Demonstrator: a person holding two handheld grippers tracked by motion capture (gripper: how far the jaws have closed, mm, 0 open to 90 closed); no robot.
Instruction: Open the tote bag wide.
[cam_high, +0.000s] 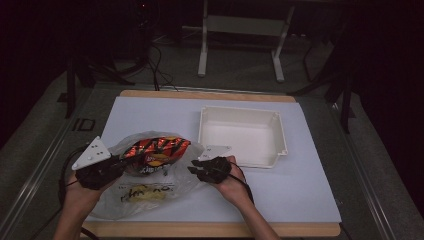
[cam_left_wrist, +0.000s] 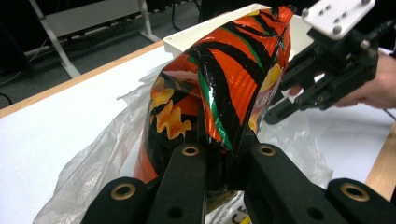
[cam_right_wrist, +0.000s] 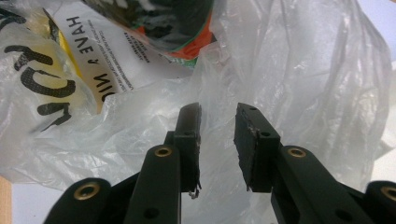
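At 7 o'clock on the worktop (cam_high: 300, 150), a snack bag (cam_high: 156, 151) is pinched at its bottom seam by the left tongs (cam_left_wrist: 219, 156), jaws pressed together on the crimped edge. The bag is held partly out of a clear plastic bag (cam_high: 137, 192), which lies crumpled beneath and around it; in the left gripper view the snack bag stands tilted, its far end toward 1 o'clock. The right tongs (cam_right_wrist: 217, 140) are seen spread, nothing between the jaws, hovering just above the plastic bag's film at 5 o'clock of the snack bag. A white tray (cam_high: 277, 150) sits empty at 2 o'clock, well apart from the left tongs, near the right hand (cam_high: 232, 182).

Step judged in hand: the snack bag is being drawn out of the plastic bag, extraction about halfway, lower part apparently not yet clear of the film. The next move is likely to call for the right tongs to be closed on the plastic film so it is held down, while the snack bag is lifted free toward 2 o'clock and then carried to the tray. Grip on the thin seam should be kept firm; slippery foil may slide.
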